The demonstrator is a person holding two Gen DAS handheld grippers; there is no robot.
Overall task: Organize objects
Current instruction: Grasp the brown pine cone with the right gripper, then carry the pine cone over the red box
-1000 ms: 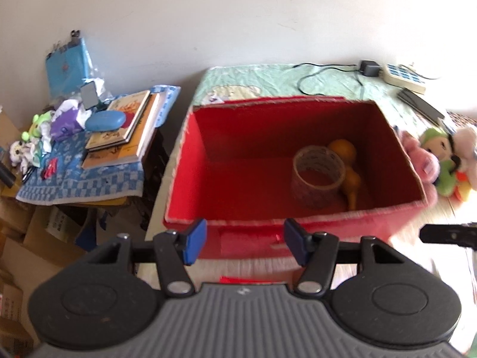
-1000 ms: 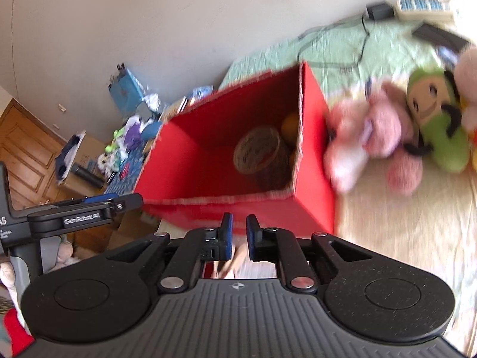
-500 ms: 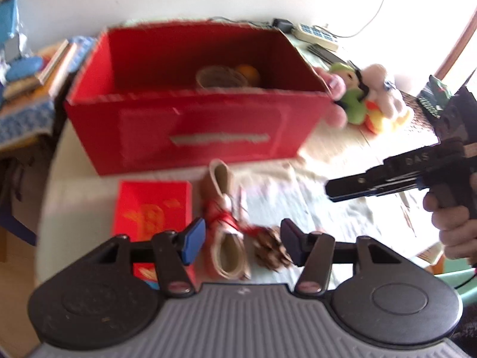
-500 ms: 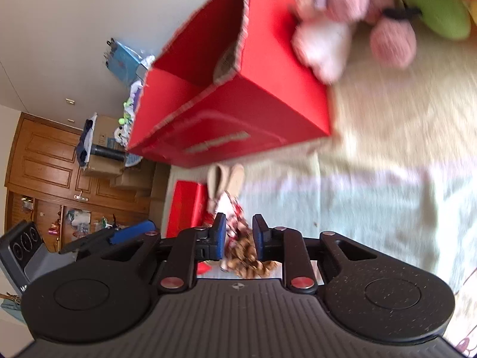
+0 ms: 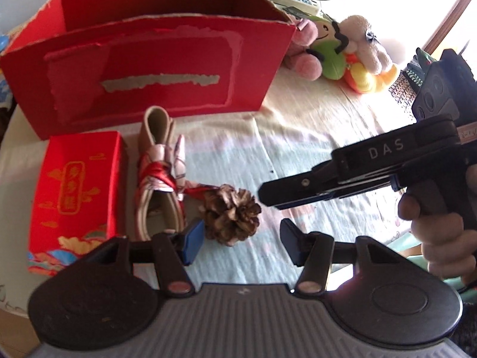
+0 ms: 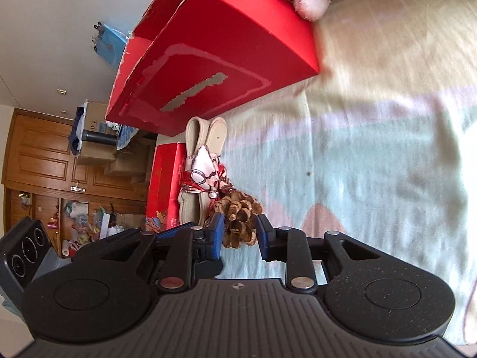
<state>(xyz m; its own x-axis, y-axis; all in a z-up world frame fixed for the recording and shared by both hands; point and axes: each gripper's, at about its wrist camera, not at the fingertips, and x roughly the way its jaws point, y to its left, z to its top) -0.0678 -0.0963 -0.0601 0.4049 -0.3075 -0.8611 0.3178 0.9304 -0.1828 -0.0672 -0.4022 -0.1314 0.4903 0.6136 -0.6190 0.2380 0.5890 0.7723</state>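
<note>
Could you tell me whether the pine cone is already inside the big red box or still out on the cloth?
Still out: the pine cone lies on the cloth in front of the big red box, unheld.

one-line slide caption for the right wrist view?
Right gripper opening around a pine cone on the bedsheet, beside the big red box.

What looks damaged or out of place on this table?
The large red box is worn: its front label is torn away, leaving a ragged pale outline and a grey strip, and its rim is frayed. Otherwise the pine cone and tied slippers simply lie loose in front of it.
</note>
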